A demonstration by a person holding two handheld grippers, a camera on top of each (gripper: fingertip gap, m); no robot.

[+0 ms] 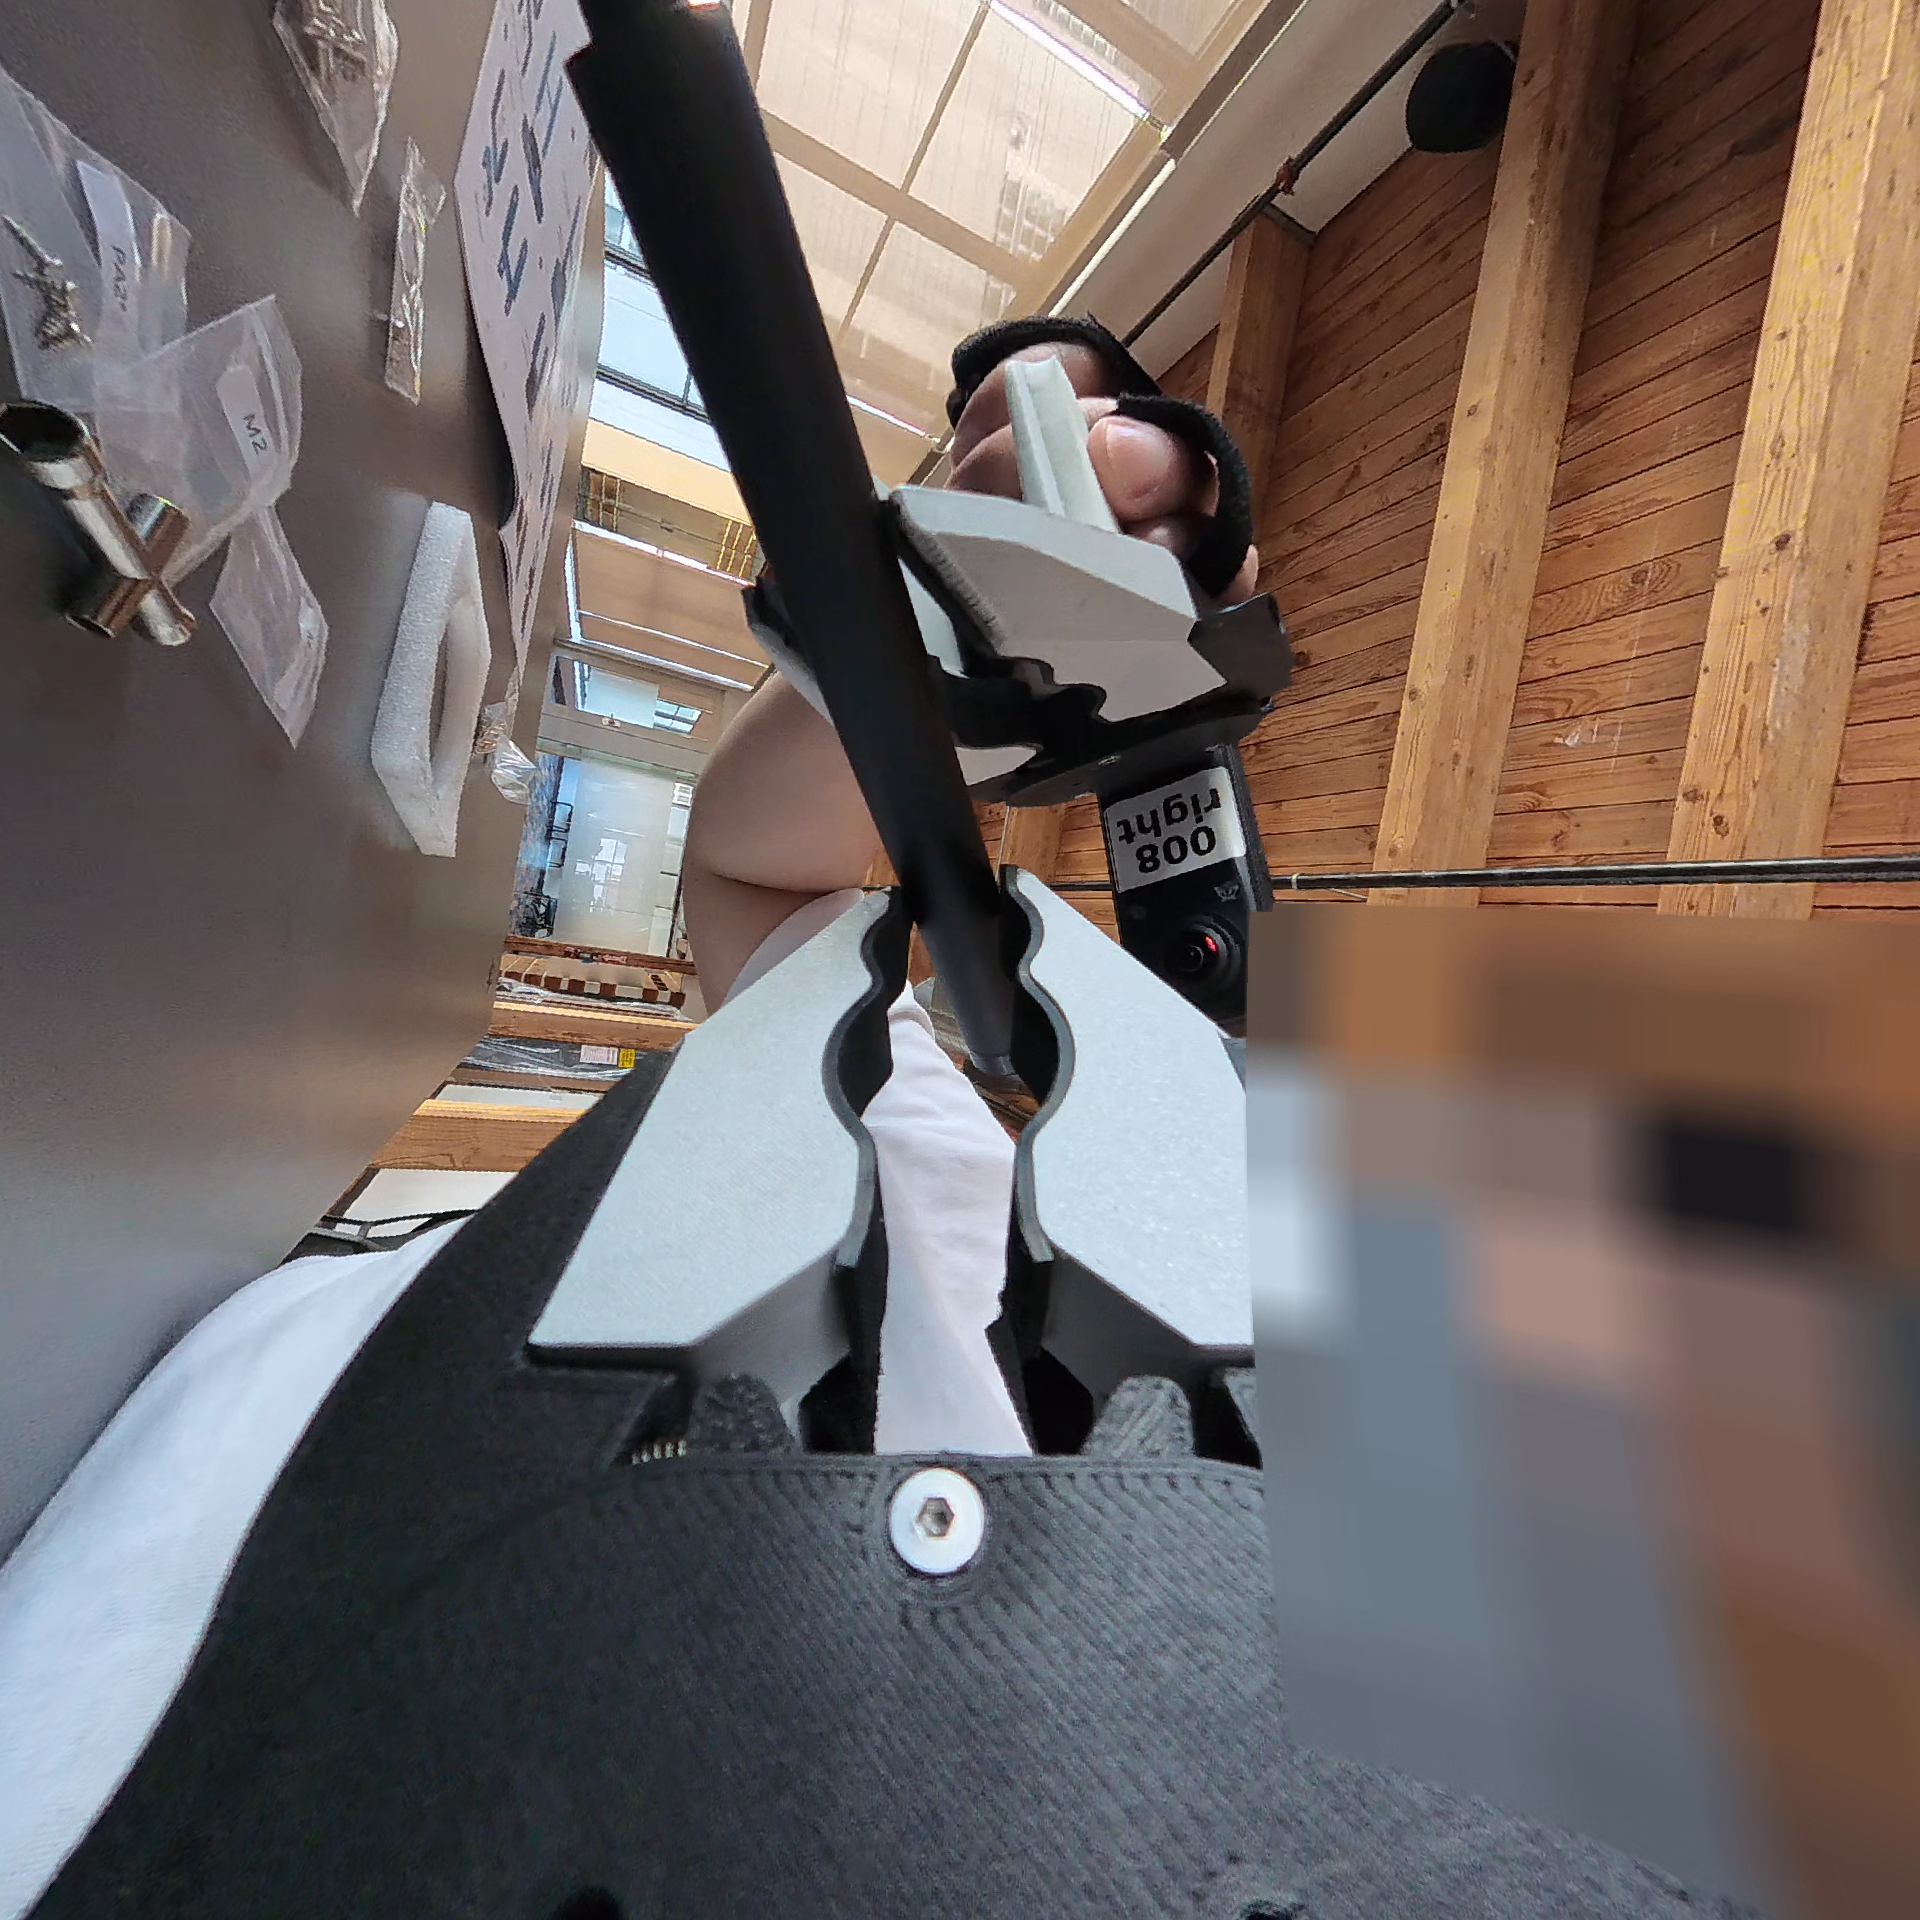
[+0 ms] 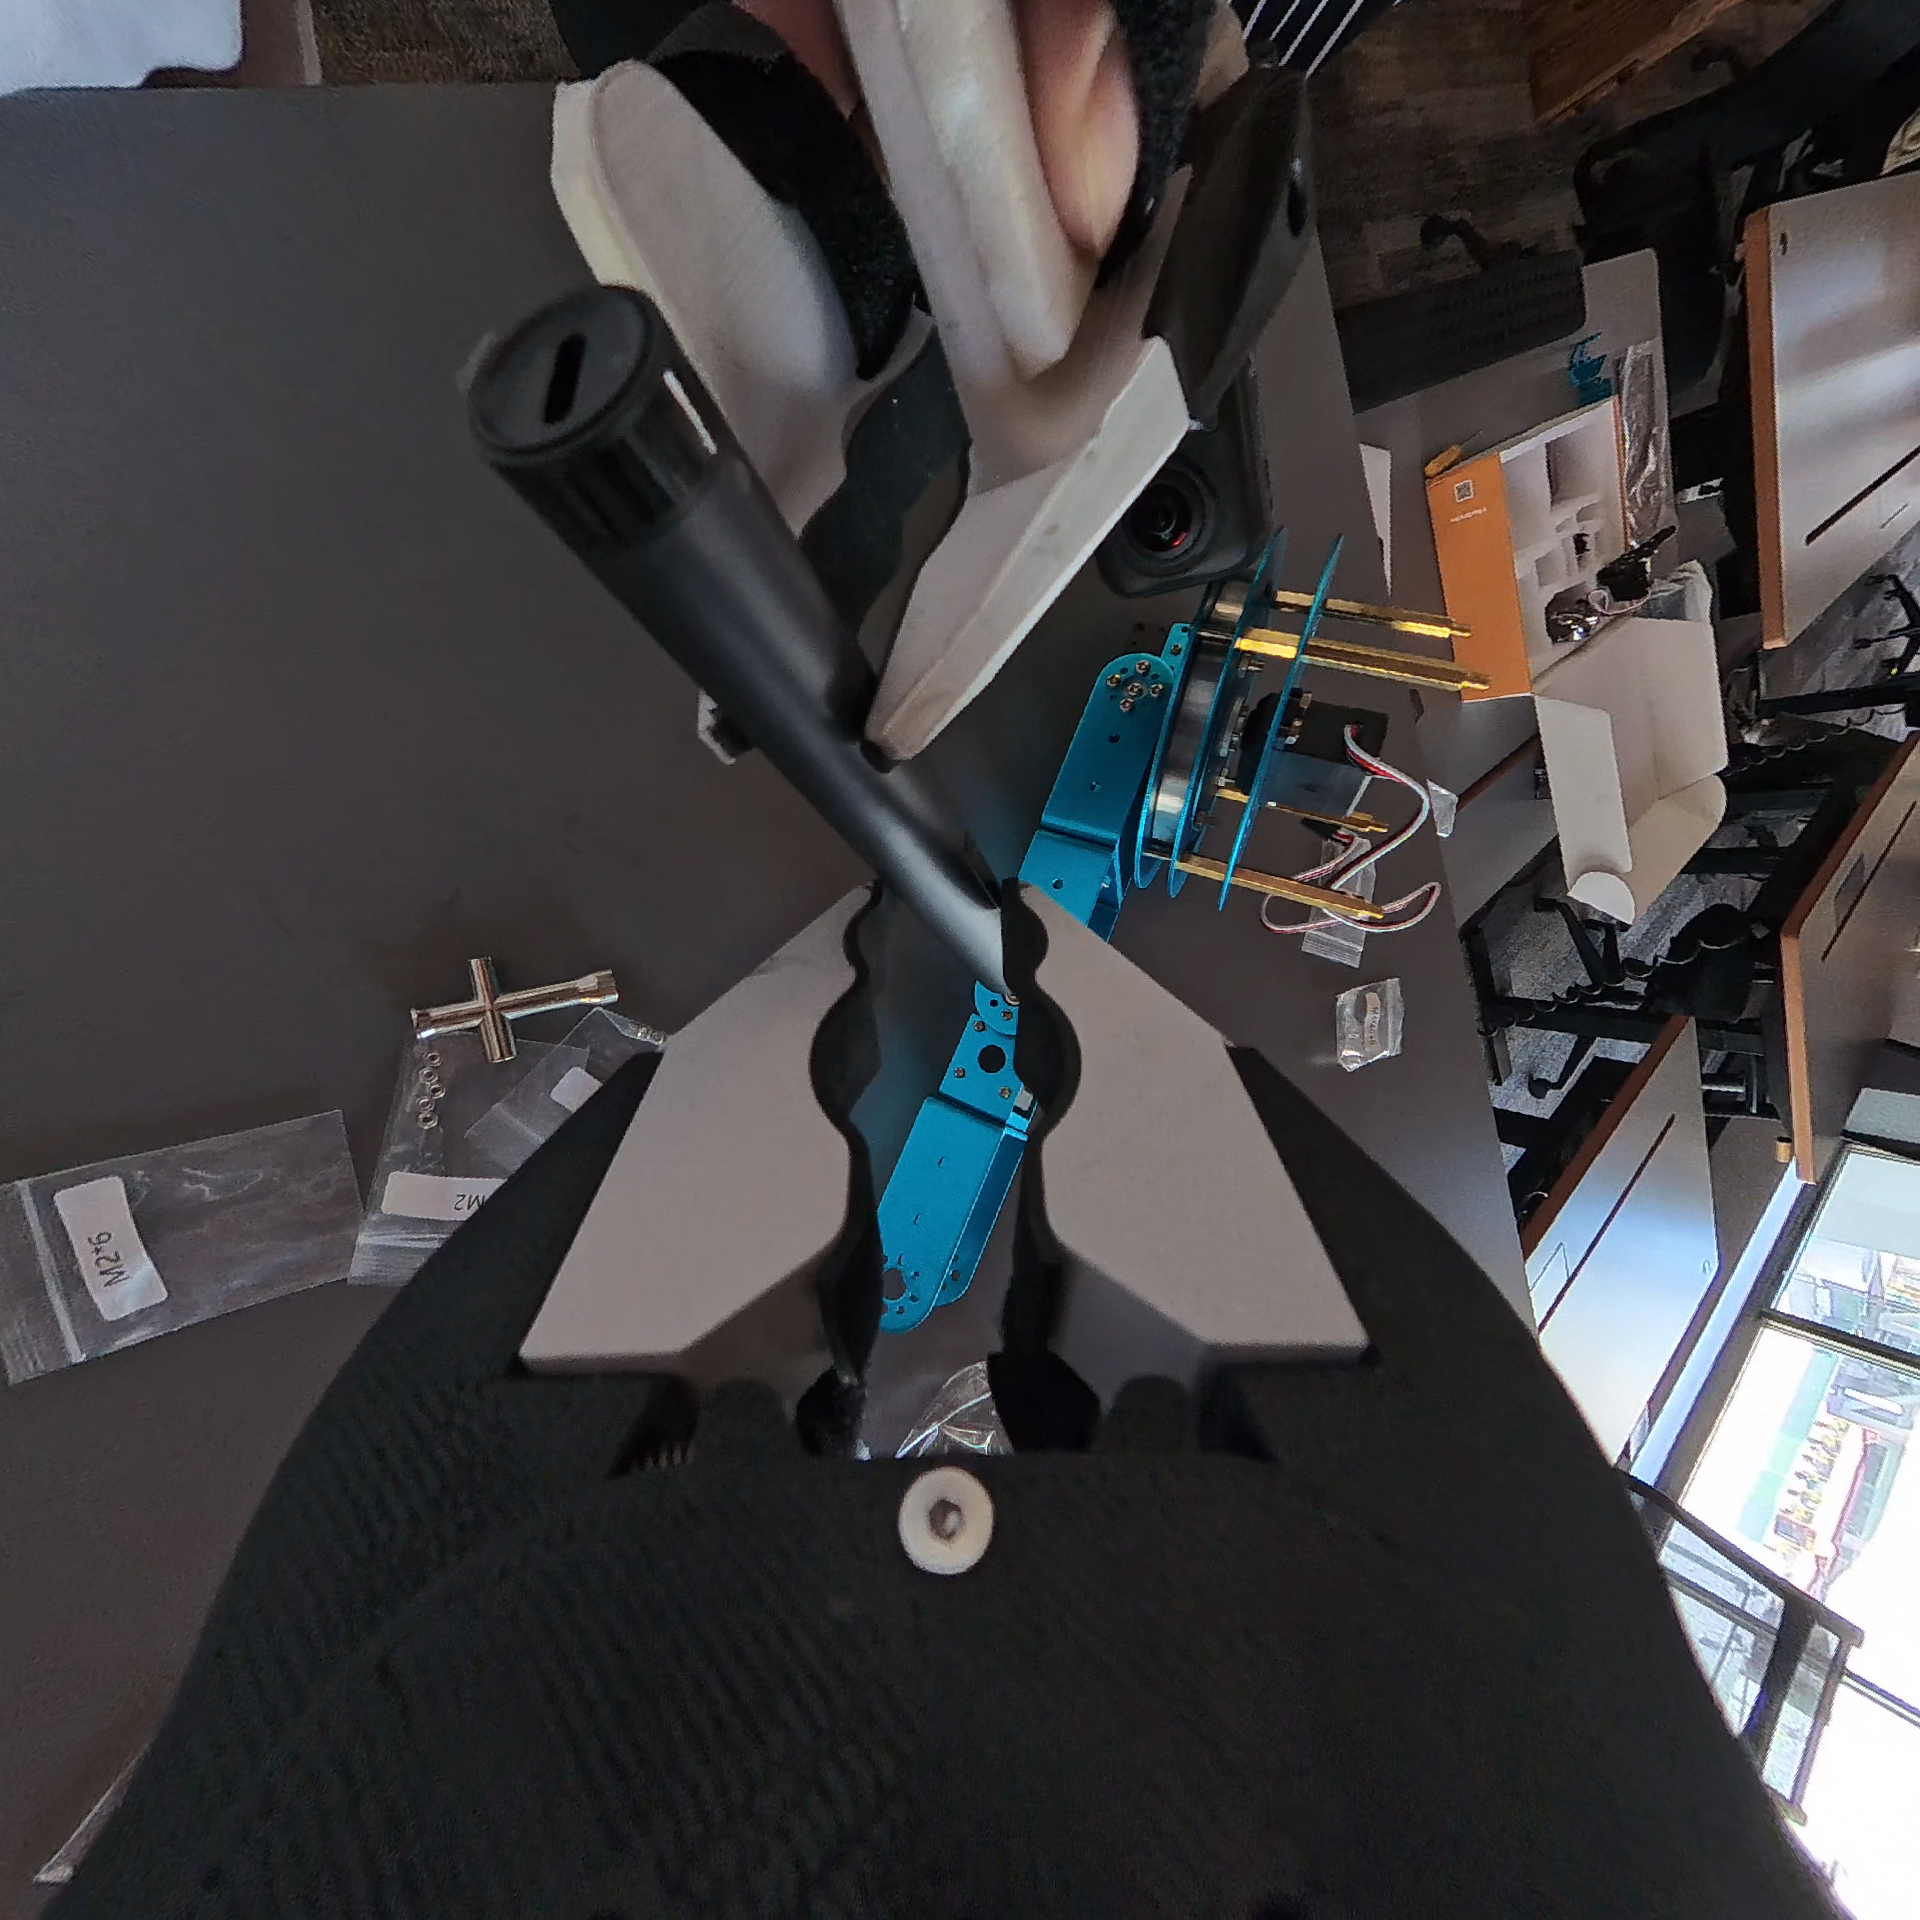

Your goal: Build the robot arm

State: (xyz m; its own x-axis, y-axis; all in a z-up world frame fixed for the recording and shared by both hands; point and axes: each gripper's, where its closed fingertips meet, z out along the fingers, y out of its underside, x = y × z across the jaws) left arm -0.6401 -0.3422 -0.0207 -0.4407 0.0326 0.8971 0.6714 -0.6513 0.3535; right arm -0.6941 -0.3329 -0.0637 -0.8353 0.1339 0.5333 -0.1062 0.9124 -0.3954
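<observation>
A black pen-shaped screwdriver [image 2: 717,613] with a ribbed cap is held in the air by both grippers. In the right wrist view my right gripper [image 2: 948,906] is shut on its thin grey end. The tip sits just over a blue metal robot arm [image 2: 1070,831] lying on the grey table [image 2: 260,623]. My left gripper [image 2: 821,727] is shut on the shaft a little higher. In the left wrist view my left gripper [image 1: 951,914] is clamped on the screwdriver [image 1: 748,364], and the right gripper [image 1: 862,592] grips it farther up.
A chrome cross wrench [image 2: 499,1003] and several small plastic bags of screws [image 2: 177,1236] lie at the left. The arm's round blue base with brass standoffs [image 2: 1340,644] and servo wires is at the right. A white foam piece [image 1: 436,675] and an open orange box [image 2: 1496,582] lie nearby. It is some 11 centimeters from my right tips to the chrome cross wrench [image 2: 499,1003].
</observation>
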